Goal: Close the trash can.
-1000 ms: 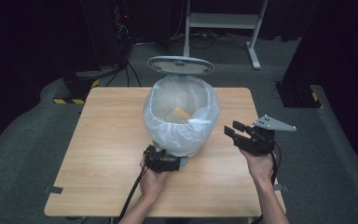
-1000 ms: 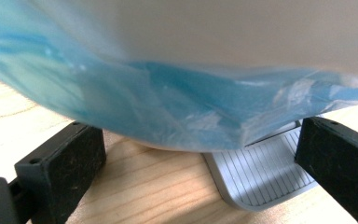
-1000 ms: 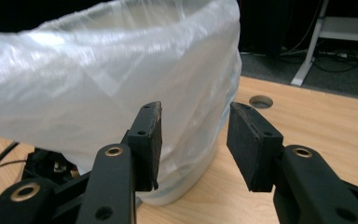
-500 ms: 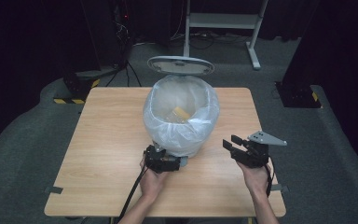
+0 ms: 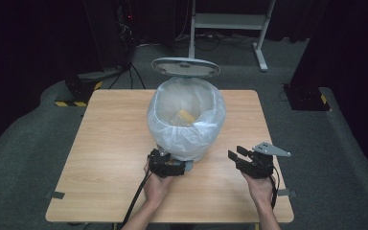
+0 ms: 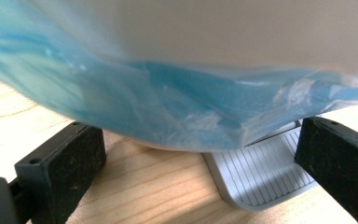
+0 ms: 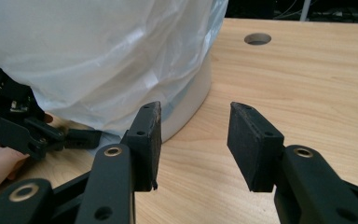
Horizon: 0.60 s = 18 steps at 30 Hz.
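Left claw (image 5: 184,167) apart astride pedal (image 6: 265,172); right claw (image 7: 193,140) apart, empty; bin (image 5: 187,120) lid (image 5: 186,66) up

Wooden table (image 5: 110,143) with a lined bin

A pedal bin (image 5: 186,120) lined with a translucent bag stands on the table's middle; its grey foot pedal (image 6: 261,172) rests against the wood.

The bin (image 5: 187,143) is seen as white, lined with a cloudy see-through bag (image 5: 186,115) that goes bluish up close. A grey ribbed pedal (image 6: 261,172) is spotted at its base. Something yellow (image 5: 187,115) is noticed inside. Both grippers (image 5: 242,160) are done in black, and the table (image 5: 110,143) in light wood grain.
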Available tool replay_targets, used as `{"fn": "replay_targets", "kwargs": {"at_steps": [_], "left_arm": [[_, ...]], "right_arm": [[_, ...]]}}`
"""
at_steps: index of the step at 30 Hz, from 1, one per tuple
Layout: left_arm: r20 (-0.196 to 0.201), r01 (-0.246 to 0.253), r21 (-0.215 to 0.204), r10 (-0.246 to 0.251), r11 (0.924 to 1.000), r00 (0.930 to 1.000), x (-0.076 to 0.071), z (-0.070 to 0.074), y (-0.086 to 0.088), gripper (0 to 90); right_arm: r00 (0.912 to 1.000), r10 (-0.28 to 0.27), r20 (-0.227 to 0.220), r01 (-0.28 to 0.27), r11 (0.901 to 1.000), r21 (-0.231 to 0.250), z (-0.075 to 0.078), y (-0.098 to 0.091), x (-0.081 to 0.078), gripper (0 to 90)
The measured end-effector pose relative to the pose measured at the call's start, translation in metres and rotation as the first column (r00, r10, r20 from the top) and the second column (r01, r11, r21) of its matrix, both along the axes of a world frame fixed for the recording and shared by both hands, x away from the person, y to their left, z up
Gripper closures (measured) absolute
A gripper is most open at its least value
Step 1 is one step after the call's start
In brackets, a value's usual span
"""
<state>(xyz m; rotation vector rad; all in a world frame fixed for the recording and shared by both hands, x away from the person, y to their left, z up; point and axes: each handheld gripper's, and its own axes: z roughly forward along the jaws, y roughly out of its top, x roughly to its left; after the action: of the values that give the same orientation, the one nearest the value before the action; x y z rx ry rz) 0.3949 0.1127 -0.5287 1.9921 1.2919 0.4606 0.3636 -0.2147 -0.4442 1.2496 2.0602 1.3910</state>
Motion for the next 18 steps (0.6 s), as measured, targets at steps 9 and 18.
{"fn": "replay_targets", "kwargs": {"at_steps": [9, 18], "left_arm": [[0.000, 0.000, 0.000, 0.000, 1.0000, 1.0000, 0.000, 0.000, 0.000, 2.0], [0.001, -0.001, -0.001, 0.001, 1.0000, 1.0000, 0.000, 0.000, 0.000, 2.1]], "right_arm": [[0.9997, -0.009, -0.023, 0.009, 0.9998, -0.016, -0.015, 0.003, 0.000, 54.7], [0.9989, -0.021, -0.042, 0.020, 0.9994, -0.028, -0.028, 0.004, 0.000, 54.7]]}}
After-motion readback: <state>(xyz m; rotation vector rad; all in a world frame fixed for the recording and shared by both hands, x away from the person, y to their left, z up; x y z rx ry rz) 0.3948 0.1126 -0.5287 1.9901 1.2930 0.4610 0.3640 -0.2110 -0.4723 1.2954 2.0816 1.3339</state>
